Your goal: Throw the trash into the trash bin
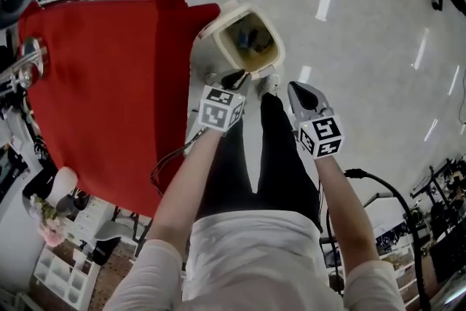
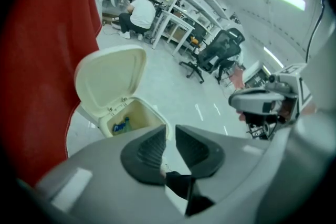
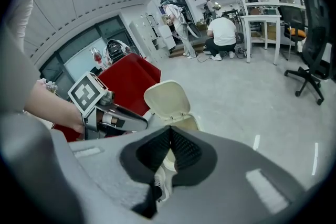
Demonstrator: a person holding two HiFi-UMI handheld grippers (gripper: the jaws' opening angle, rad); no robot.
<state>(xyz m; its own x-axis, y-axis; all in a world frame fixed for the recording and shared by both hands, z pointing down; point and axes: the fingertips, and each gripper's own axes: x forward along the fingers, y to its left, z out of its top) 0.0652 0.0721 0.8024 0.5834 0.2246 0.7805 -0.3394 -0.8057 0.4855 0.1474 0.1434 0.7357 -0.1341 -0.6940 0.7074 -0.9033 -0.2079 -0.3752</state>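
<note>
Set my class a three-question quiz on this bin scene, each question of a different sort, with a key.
1. True or false: the trash bin's lid stands open.
2. The left gripper's jaws are: A) slightly apart and empty; B) clamped on a bottle; C) holding the lid.
3. Fill in: the cloth beside the bin is ___ in colour.
Key: 1 true; 2 A; 3 red.

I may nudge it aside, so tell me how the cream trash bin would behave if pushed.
The trash bin probably slides or tips easily: it looks like thin plastic and nearly empty, with only a little blue trash inside. Its raised lid likely makes it back-heavy, so push low on the body.
</note>
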